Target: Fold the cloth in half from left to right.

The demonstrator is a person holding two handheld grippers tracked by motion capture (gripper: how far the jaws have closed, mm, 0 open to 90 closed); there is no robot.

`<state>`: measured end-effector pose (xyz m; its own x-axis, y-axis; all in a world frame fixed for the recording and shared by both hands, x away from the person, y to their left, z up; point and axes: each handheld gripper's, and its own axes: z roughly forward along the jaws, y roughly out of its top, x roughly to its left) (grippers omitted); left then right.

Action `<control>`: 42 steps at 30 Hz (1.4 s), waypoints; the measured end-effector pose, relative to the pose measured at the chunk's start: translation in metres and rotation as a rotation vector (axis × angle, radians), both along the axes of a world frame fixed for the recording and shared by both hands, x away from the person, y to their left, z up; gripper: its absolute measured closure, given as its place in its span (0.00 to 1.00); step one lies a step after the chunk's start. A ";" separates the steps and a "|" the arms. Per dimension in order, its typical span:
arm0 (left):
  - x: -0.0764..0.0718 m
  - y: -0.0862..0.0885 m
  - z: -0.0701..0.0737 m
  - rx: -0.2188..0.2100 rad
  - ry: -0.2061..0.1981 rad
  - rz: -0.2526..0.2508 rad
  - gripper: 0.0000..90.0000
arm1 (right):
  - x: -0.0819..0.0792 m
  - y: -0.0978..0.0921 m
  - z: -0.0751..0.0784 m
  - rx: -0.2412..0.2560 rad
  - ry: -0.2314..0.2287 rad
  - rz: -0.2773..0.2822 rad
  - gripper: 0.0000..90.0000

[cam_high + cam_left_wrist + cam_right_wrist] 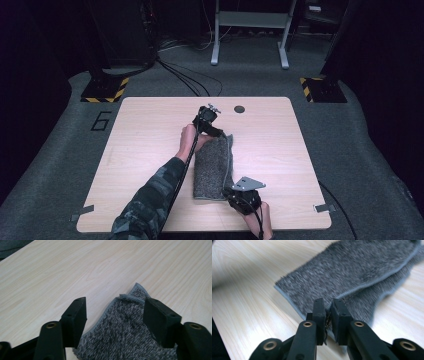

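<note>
Two grippers on folded towel [214, 167]: right gripper [327, 305] pinching near edge, left gripper [115, 312] fingers spread over far corner; pull evenly, keep edges aligned on tabletop [150, 135].

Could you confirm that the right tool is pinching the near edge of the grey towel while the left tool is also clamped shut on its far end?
Not quite: the left tool is open, its jaws set wide apart over the grey towel, as the left gripper view shows. The right tool is indeed pinching the near edge.
</note>
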<state>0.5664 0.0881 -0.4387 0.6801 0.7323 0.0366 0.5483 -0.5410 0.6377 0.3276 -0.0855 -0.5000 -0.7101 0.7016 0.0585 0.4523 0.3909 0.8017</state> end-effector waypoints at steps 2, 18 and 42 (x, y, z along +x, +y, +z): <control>-0.001 0.004 0.000 0.002 0.000 0.003 0.37 | -0.002 -0.006 -0.002 -0.001 0.006 -0.013 0.88; -0.001 0.046 -0.032 0.056 0.040 0.075 0.30 | 0.008 -0.047 0.019 0.027 0.005 -0.123 0.50; -0.006 0.062 -0.065 0.089 0.036 0.107 0.27 | 0.016 -0.025 -0.023 -0.132 0.083 -0.135 0.26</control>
